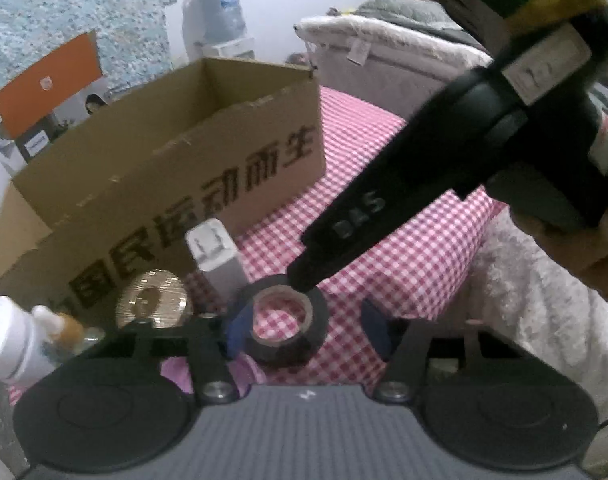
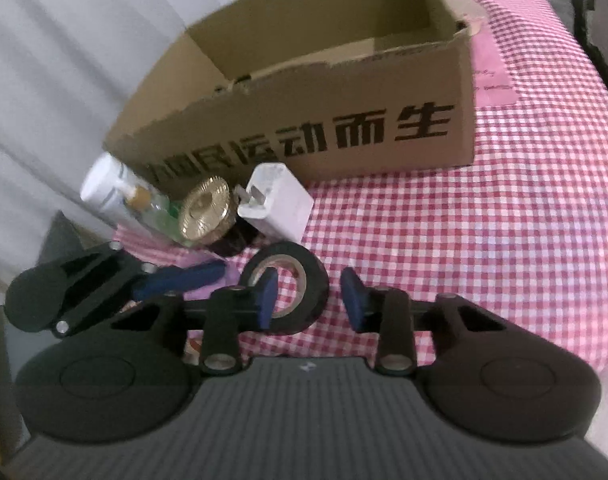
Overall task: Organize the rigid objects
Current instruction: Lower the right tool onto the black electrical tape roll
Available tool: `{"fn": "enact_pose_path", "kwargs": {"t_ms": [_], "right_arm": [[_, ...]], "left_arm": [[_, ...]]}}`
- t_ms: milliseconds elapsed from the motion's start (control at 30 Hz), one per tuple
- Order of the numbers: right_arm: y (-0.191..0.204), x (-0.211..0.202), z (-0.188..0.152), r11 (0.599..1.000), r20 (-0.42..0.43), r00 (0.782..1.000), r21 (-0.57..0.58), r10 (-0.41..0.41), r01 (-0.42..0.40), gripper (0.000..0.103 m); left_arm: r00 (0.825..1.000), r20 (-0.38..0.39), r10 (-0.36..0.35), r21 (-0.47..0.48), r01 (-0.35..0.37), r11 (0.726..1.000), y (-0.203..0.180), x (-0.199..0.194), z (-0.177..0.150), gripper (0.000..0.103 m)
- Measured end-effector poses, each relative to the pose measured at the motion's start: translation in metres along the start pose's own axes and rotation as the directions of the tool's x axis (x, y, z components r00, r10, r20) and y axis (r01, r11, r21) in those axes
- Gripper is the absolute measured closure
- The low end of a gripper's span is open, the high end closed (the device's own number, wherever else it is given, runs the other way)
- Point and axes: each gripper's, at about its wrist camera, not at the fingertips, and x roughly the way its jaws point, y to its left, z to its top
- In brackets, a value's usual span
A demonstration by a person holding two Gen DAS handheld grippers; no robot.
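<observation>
A black tape roll lies flat on the red-checked cloth, in front of an open cardboard box. My left gripper straddles the roll; its left pad is by the roll's edge and its right pad stands clear. My right gripper comes down from the right, one pad in the roll's hole and the other outside. A gap shows between that outer pad and the roll. Its tip rests at the roll's far rim. Neither gripper presses on the roll.
Beside the box stand a white charger plug, a gold ridged disc, a white bottle and a small brown-capped bottle. A fluffy white blanket lies at the right.
</observation>
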Motion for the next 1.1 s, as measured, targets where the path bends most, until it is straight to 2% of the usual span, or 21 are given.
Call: {"fn": "enact_pose_path", "kwargs": {"t_ms": [100, 233, 533, 800, 967, 1100], "right_arm": [[0.001, 0.015, 0.006, 1.000, -0.028, 1.000, -0.030, -0.010, 0.010, 0.086], [0.006, 0.025, 0.008, 0.997, -0.057, 0.998, -0.073, -0.031, 0.027, 0.089], [0.008, 0.028, 0.007, 0.991, -0.063, 0.996, -0.129, -0.057, 0.048, 0.090], [-0.011, 0.013, -0.001, 0.992, -0.044, 0.995, -0.085, -0.093, 0.089, 0.090], [-0.025, 0.007, -0.006, 0.996, -0.033, 0.996, -0.033, -0.084, 0.083, 0.088], [-0.029, 0.004, -0.008, 0.998, -0.023, 0.998, -0.015, -0.066, 0.066, 0.087]], "left_arm": [[1.000, -0.022, -0.013, 0.015, 0.013, 1.000, -0.002, 0.012, -0.001, 0.066], [0.998, -0.049, -0.029, 0.011, 0.030, 0.999, -0.004, 0.019, -0.001, 0.074], [0.997, -0.058, -0.043, -0.006, 0.043, 0.999, -0.004, 0.026, 0.003, 0.074], [0.996, -0.028, -0.081, 0.025, 0.082, 0.996, -0.022, 0.031, 0.011, 0.074], [0.995, 0.001, -0.101, 0.050, 0.101, 0.994, -0.032, 0.029, 0.011, 0.072], [0.997, 0.025, -0.070, 0.070, 0.068, 0.995, -0.030, 0.016, 0.008, 0.054]]}}
